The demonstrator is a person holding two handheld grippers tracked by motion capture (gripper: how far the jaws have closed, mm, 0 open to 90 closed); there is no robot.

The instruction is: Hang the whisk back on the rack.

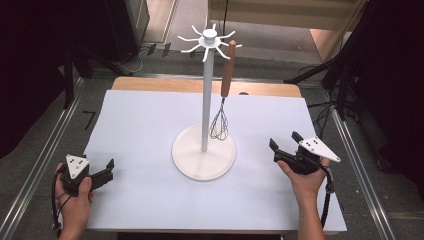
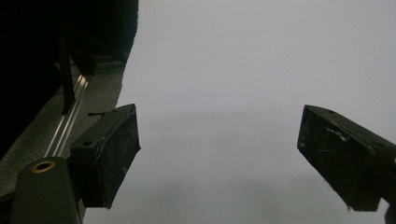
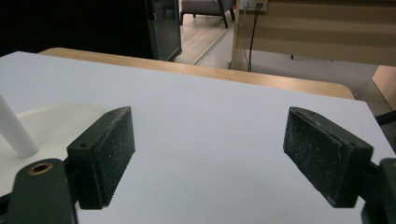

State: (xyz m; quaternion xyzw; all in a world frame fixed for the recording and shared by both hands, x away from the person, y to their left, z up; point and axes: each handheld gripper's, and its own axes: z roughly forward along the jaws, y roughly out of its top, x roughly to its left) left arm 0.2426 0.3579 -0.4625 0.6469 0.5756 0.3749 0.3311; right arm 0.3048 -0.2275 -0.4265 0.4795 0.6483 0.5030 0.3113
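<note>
Seen from the high view, a white hook stand rises from a round white base at the centre of a white sheet that covers a wooden table. Curved white hooks radiate from the stand's top. A wire whisk with a brown wooden handle hangs upright from a hook at about 3 o'clock of the post, its wire head just above the base at about 1 o'clock of the post's foot.

The left gripper, held in the person's left hand, sits at about 8 o'clock of the base, near the sheet's left edge. Its jaws are spread wide and hold nothing; in the left gripper view bare white sheet lies between the pads.

The right gripper, held in the right hand, sits at about 3 o'clock of the base, well apart from it. Its jaws are likewise spread and empty; in the right gripper view the stand's post and base show at 9 o'clock.
</note>
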